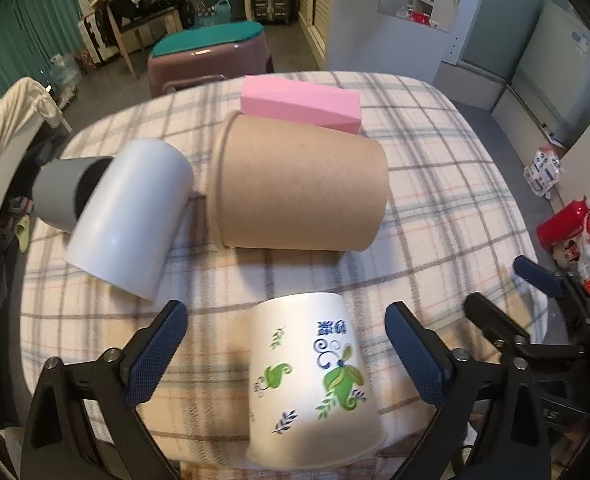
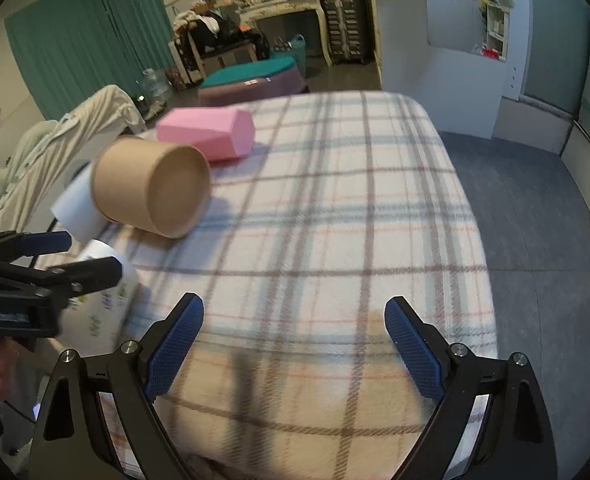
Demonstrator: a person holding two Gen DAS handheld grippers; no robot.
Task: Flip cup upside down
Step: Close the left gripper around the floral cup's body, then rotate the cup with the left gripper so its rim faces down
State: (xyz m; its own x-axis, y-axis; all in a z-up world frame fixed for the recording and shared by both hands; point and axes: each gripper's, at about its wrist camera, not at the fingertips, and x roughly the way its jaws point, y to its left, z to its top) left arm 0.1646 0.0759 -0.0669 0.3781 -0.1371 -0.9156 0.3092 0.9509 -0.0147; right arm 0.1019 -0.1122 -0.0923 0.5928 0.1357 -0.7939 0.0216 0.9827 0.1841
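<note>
A white paper cup with green leaf print (image 1: 311, 376) stands upside down near the table's front edge, rim on the plaid cloth. My left gripper (image 1: 287, 352) is open, its blue pads on either side of the cup and apart from it. In the right wrist view the same cup (image 2: 107, 300) shows at the left, partly hidden by the left gripper (image 2: 71, 256). My right gripper (image 2: 293, 344) is open and empty over bare cloth; it also shows at the right of the left wrist view (image 1: 511, 284).
A brown paper cup (image 1: 299, 184) lies on its side mid-table, a white cup (image 1: 131, 216) and a grey cup (image 1: 63, 192) lie to its left, a pink faceted cup (image 1: 303, 104) behind. The plaid table (image 2: 335, 208) ends at the right over grey floor.
</note>
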